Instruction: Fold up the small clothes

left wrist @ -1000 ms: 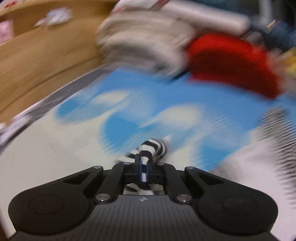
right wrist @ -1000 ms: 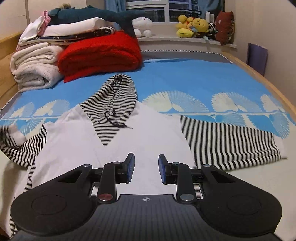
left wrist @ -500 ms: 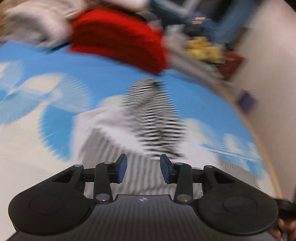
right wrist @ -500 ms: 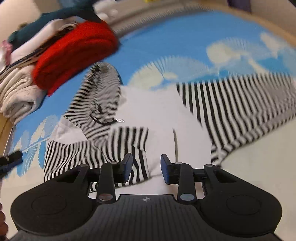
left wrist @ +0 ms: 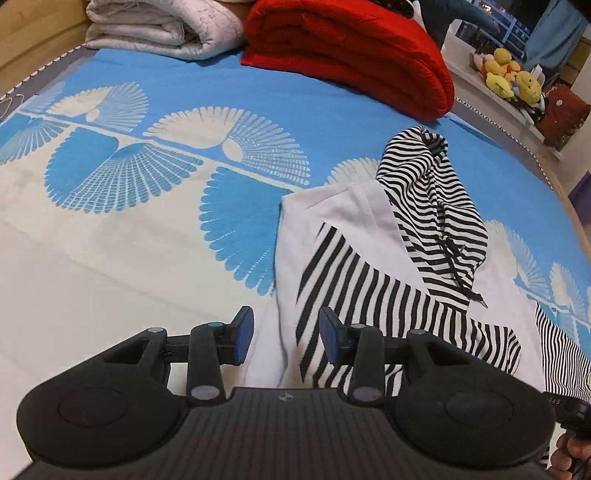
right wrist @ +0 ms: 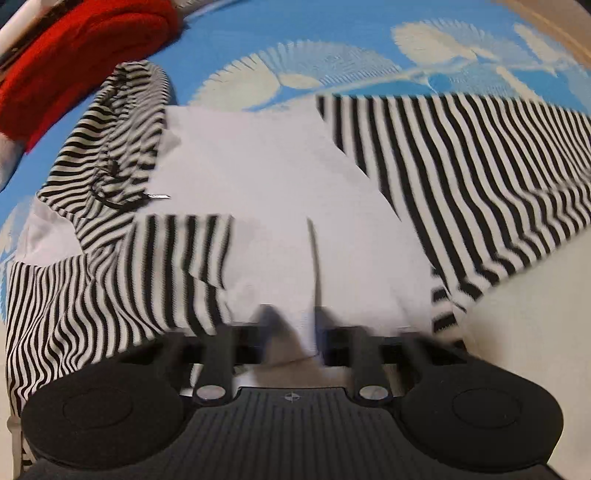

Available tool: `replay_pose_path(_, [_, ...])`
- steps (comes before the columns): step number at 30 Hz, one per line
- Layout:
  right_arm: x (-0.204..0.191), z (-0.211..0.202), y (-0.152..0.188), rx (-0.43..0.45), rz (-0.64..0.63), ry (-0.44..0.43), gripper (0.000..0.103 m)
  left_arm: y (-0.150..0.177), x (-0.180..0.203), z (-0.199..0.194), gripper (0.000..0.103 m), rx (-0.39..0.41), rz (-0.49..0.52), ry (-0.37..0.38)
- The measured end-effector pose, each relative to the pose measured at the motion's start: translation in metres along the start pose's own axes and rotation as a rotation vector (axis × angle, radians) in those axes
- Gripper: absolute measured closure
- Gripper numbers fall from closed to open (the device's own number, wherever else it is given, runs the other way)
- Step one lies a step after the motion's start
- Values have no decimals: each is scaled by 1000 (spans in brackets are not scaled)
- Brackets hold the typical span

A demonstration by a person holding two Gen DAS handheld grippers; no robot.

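**Left wrist view: hoodie spread on the bed, one sleeve folded across**

Left wrist view: a white hoodie (left wrist: 332,221) with a black-and-white striped hood (left wrist: 428,206) and sleeves is seen lying flat on a blue-and-cream bedspread (left wrist: 147,147). One striped sleeve (left wrist: 369,295) is laid across the hoodie's white body. The left gripper (left wrist: 283,338) is held at the hoodie's near edge with its jaws spread and nothing pinched between them; the garment's edge and the start of the folded sleeve are seen through the gap. Beyond the hoodie a folded red blanket (left wrist: 351,48) is stacked, and beside that a folded white quilt (left wrist: 166,29). Yellow plush toys (left wrist: 509,74) are set on a ledge past the hoodie's hood.

In the right wrist view, which is blurred, the right gripper (right wrist: 291,332) is seen at the hoodie's (right wrist: 258,177) bottom edge, jaws pressed together on a fold of the white cloth. The other striped sleeve (right wrist: 461,166) is stretched out from the hoodie's body.
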State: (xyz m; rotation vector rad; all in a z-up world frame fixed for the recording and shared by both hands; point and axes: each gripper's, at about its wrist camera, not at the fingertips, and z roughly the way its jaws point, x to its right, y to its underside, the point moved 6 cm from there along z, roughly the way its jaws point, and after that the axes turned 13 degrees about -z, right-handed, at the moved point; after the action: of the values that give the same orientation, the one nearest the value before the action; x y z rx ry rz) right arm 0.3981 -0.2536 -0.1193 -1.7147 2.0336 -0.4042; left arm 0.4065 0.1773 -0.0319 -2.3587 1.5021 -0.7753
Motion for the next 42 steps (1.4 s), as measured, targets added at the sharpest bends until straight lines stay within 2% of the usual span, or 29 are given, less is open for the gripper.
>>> replay_pose_path(2, [-7,-17,-8,85,-1,0,98,1,1,-4,60,-2,-10,17])
replay_pose_path(5, [-22,-72,-34,331,-20,-75,99,1,9,-9,60,10,0,60])
replay_pose_path(6, [-24,-88,-40,402,-53,-73,99,3,13,-10,60,9,12,74])
replay_pose_path(7, [-24,-97,-45,433,-80,-48,99,7,18,-10,60,0,27,89])
replay_pose_path(8, [-19,-94,-47,410,-86,-24,98,11,22,-10,60,-11,41,99])
replay_pose_path(9, [-13,-83,-46,351,-77,-10,98,17,27,-8,60,-26,60,111])
replay_pose_path(11, [7,-43,-33,129,-23,6,97,33,38,0,60,-82,129,133])
replay_pose_path(13, [25,-25,-23,31,53,34,97,55,47,13,62,-168,230,145])
replay_pose_path(14, [30,-29,-23,45,62,61,95,65,48,20,64,-198,271,124])
replay_pose_path(16, [25,-45,-31,128,21,69,93,81,42,36,74,-247,324,42])
replay_pose_path(18, [16,-57,-37,201,-9,14,93,90,36,47,75,-278,353,-19])
replay_pose_path(19, [11,-55,-37,202,-16,-33,93,93,35,49,75,-285,368,-34])
replay_pose_path(20, [8,-48,-32,176,-27,-67,93,95,37,48,75,-282,387,-41])
replay_pose_path(22, [9,-21,-17,33,-37,-79,93,93,42,42,75,-253,404,-36])
replay_pose_path(24, [18,5,3,-110,-2,-69,93,90,48,39,75,-235,379,-2])
replay_pose_path(26, [23,4,6,-95,18,-80,93,96,47,44,75,-252,380,-20])
replay_pose_path(29, [19,-13,1,-54,-33,-40,91,103,49,51,75,-255,450,-93])
replay_pose_path(32, [29,-33,-2,-2,-9,-51,88,96,62,36,72,-206,445,-68])
replay_pose_path(35, [36,-43,-9,38,-43,-27,78,86,76,14,61,-141,423,-36])
replay_pose_path(39, [38,-62,-18,107,-110,-27,77,83,97,-12,49,-56,423,-21])
replay_pose_path(42, [43,-79,-21,154,-151,-28,77,87,107,-20,49,-35,426,-24])
